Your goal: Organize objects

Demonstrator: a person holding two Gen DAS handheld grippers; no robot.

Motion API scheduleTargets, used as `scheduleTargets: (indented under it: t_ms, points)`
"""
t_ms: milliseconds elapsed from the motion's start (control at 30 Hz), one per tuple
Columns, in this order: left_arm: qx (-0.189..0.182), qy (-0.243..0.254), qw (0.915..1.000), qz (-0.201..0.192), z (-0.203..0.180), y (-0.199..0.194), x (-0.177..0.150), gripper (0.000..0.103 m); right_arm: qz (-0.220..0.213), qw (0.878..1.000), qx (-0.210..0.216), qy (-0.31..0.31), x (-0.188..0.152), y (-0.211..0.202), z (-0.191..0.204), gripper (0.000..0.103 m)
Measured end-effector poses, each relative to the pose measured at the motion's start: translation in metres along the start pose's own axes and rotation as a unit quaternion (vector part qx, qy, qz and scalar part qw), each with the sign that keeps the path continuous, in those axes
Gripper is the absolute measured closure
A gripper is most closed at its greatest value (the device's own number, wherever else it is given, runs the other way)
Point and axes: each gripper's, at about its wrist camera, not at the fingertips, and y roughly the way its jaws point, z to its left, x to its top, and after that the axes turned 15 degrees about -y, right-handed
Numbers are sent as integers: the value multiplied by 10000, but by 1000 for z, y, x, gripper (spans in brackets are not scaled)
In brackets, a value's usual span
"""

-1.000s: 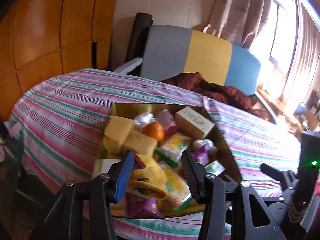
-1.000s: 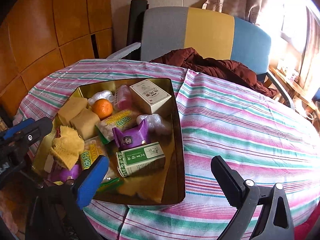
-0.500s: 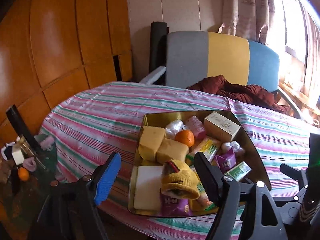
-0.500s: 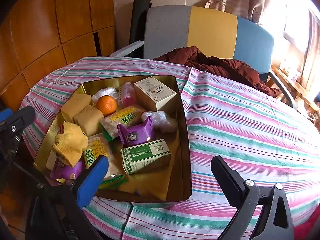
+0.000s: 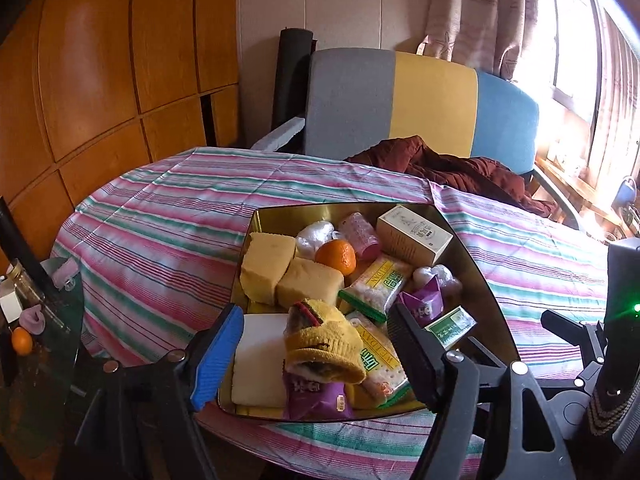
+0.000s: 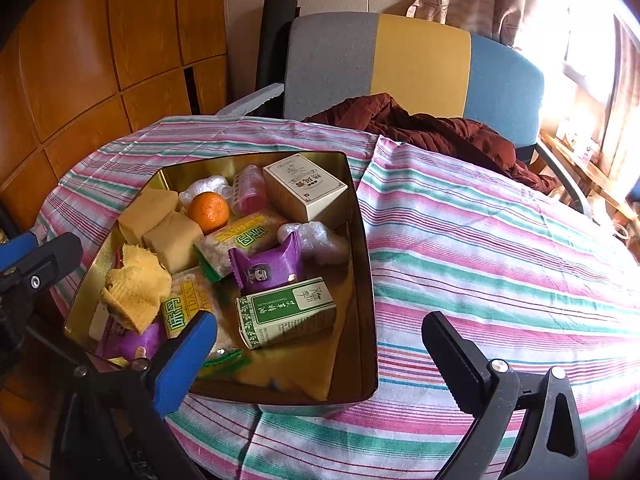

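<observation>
Since the job is tidying: tin: the gold tin on the striped tablecloth holds nearly everything, heaped, so things seem gathered there to clear the cloth.
Yellow knitted cloth: the cloth lies on the packets at the tin's near edge, free of both pads.
Left tongs: the left gripper has just been opening; jaws stand apart either side of the cloth, tilted down over the near rim.
Right tongs: the right gripper is spread wide, nothing between, angled down at the near right corner, by the green carton.
Other side: its neighbour shows at the left edge.
</observation>
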Motion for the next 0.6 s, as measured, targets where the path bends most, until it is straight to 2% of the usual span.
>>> scheduleTargets:
  t_ms: [333, 467, 600]
  points:
    - [-19, -4, 10000, 31, 3, 5, -1, 28, 81, 9999, -17, -79, 1, 4, 4, 0]
    - [-3, -39, 10000, 19, 7, 7, -1, 32, 89, 9999, -22, -103, 1, 4, 6, 0]
    - [-12, -90, 9999, 91, 9, 10, 0, 32, 99, 9999, -26, -100, 0, 5, 6, 0]
